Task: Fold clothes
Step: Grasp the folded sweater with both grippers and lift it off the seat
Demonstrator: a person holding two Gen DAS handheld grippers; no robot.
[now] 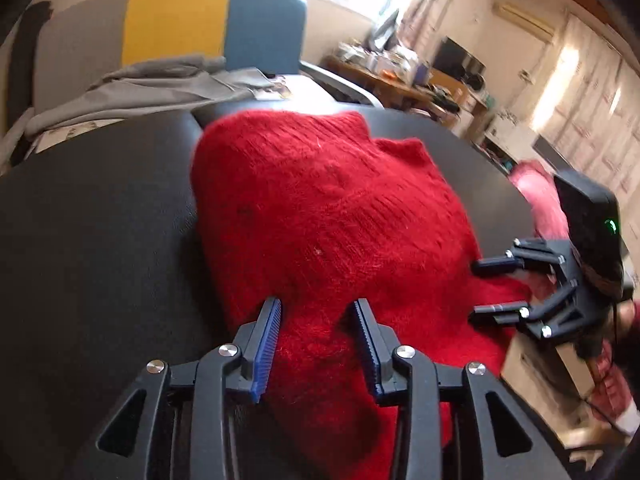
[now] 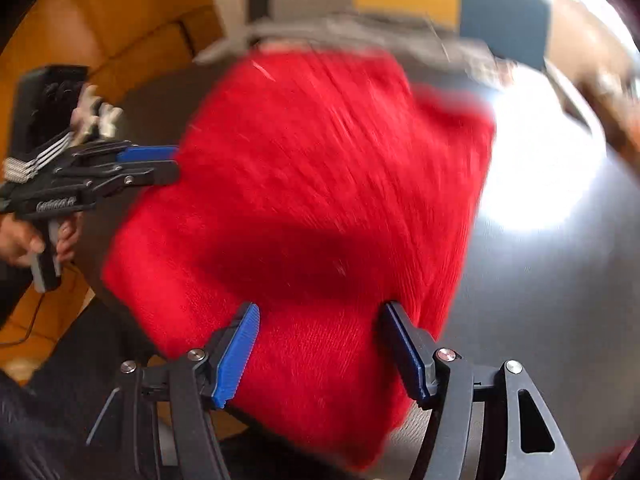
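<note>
Looking along our left tongs [image 1: 316, 344], we see their blue-padded fingers [image 1: 267, 346] spread apart over the near edge of a red knitted sweater [image 1: 320, 208], gripping nothing. The sweater lies bunched and partly folded on the dark round table [image 1: 96, 224], covering its middle and reaching toward our side. Our right tongs [image 2: 320, 352] are likewise open, their fingers set wide on either side of the sweater's near edge, the cloth lying between them but not pinched. From the left wrist camera the right tongs [image 1: 496, 284] show at the sweater's right edge, fingers parted, one above the other. From the right wrist camera the left tongs [image 2: 160, 166] reach in at the sweater's left edge, and a hand [image 2: 24, 240] holds their grip. Beyond the table a grey garment [image 1: 152, 88] lies draped before a chair with yellow and blue panels [image 1: 216, 20]. The right wrist picture is blurred, so finer detail of the knit is lost there.
</note>
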